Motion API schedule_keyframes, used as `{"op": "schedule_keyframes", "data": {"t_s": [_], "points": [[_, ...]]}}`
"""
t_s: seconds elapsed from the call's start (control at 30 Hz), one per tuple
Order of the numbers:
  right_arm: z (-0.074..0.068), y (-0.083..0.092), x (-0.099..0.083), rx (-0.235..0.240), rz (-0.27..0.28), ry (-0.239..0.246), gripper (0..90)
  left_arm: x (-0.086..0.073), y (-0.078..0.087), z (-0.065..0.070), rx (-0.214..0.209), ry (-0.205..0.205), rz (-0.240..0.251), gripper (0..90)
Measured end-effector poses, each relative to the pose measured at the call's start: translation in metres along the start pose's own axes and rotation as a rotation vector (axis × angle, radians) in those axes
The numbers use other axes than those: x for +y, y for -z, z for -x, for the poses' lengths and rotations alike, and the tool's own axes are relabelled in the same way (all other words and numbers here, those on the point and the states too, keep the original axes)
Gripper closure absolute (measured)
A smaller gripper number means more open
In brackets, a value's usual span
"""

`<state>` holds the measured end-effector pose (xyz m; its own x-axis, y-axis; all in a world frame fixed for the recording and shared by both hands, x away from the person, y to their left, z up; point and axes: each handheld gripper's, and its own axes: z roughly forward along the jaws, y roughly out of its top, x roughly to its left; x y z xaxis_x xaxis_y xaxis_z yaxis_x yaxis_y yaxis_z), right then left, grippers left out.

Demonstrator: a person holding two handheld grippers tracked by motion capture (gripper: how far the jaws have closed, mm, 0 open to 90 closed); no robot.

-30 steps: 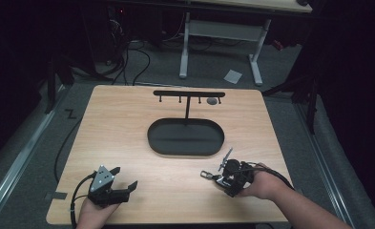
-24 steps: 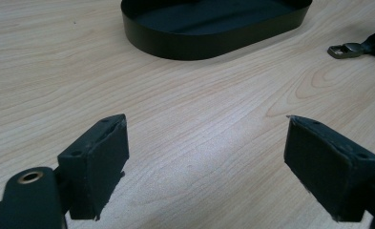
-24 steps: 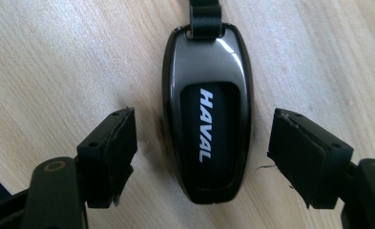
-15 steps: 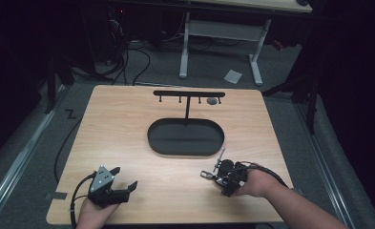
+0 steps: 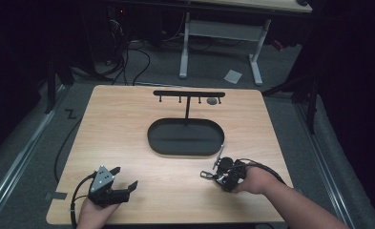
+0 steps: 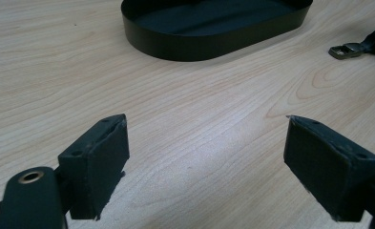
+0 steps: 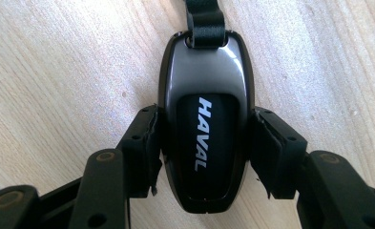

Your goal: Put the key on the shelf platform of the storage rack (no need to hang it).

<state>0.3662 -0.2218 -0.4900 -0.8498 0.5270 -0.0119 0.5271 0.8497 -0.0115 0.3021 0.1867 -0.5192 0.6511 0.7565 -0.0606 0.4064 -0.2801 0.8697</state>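
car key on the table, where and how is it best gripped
Grip the car key across its two long flat sides at the wide middle, coming from the rounded end opposite the strap. It lies flat on the table, label up, so its narrow width fits between the jaws. The right hand-held gripper has just closed on it this way.

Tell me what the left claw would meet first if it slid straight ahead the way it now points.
Probably the black oval tray: bare wooden table lies ahead of the open left claw, then the tray's wall. Depth is hard to judge.
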Motion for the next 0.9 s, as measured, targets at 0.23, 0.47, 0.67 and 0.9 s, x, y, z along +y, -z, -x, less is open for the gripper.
{"op": "schedule_keyframes", "data": {"t_s": [0.23, 0.47, 0.67, 0.9], "points": [[0.0, 0.0, 0.004, 0.0, -0.028, -0.006, 48.7, 0.0, 0.0, 0.0, -0.002, 0.001, -0.002, 16.1], [-0.002, 0.005, 0.006, 0.009, -0.019, -0.008, 48.9, 0.0, 0.0, 0.0, 0.001, 0.003, -0.003, 16.1], [-0.002, 0.023, 0.011, -0.008, -0.01, -0.007, 48.9, -0.001, 0.0, -0.001, 0.002, 0.002, -0.002, 16.1], [-0.002, 0.037, 0.014, -0.036, -0.009, -0.006, 48.9, -0.001, 0.002, -0.001, 0.003, 0.005, 0.002, 16.1]]}}
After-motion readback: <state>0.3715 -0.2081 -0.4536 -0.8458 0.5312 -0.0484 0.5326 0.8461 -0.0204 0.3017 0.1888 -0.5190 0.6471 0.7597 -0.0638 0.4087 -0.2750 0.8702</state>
